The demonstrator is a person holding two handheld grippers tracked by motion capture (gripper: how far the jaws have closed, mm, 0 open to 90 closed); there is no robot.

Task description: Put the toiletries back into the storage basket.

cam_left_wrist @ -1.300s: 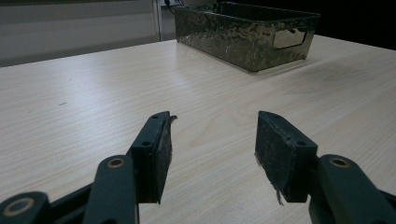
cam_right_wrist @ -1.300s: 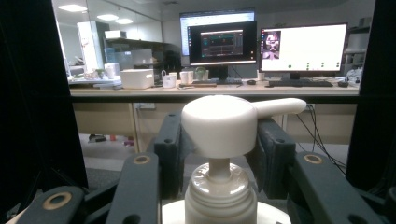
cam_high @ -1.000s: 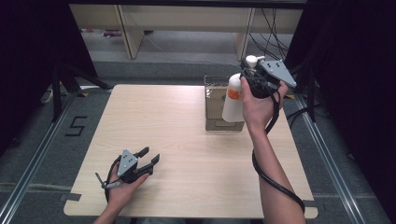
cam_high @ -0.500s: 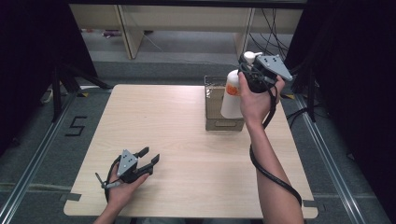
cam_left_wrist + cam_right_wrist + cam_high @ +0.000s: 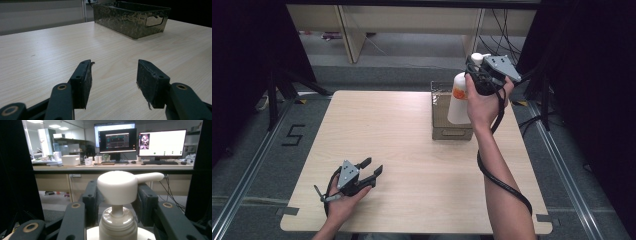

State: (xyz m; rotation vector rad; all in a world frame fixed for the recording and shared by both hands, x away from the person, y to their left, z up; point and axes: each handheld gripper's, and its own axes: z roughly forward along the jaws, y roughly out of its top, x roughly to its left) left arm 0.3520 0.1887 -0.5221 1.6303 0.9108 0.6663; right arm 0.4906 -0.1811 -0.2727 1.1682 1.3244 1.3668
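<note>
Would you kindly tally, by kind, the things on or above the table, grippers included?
Pump bottles: 1, white, the pump bottle held in the right gripper above the bin.
Metal bins: 1, the bin on the table.
Grippers: 2, with the left gripper open, low over the table.
Total: 4

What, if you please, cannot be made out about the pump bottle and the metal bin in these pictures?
- Pump bottle: its label is too small to read in the high view; in the right gripper view the bottom edge cuts off its body.
- Right tool: in the high view the hand hides where its pads meet the bottle.
- Metal bin: its contents are hidden, by bottle and hand in the high view, by its wall in the left gripper view.
</note>
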